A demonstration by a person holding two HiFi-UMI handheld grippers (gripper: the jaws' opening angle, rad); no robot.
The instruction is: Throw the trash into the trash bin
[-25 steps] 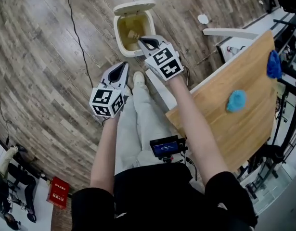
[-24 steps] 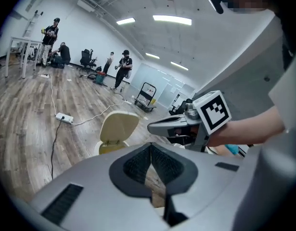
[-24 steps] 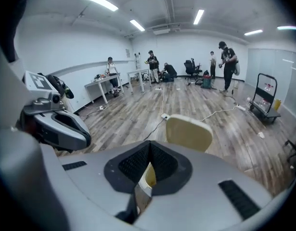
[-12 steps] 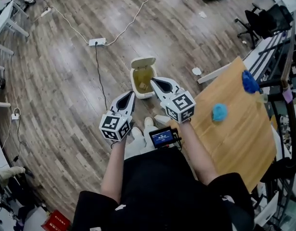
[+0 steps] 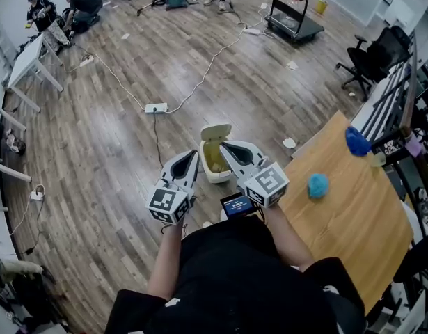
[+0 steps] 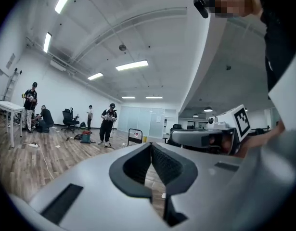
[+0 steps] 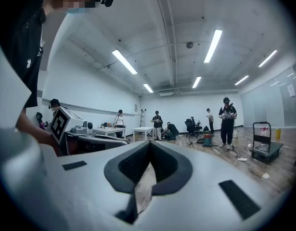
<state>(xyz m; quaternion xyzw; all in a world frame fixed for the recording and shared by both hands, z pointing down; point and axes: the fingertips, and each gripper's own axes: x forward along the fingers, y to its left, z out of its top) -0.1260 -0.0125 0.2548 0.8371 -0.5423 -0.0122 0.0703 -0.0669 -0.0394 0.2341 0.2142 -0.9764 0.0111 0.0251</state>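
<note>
I am holding my left tool (image 5: 193, 156) and right tool (image 5: 225, 145) clenched empty above the open trash bin (image 5: 205, 160), which is sitting just past their tips with trash (image 5: 216, 164) lying inside, both riding far higher over it than a second ago.

Cream bin (image 5: 205, 160) upright on wood floor, lid (image 5: 216, 130) flipped open, yellowish inside; contents unclear.
</note>
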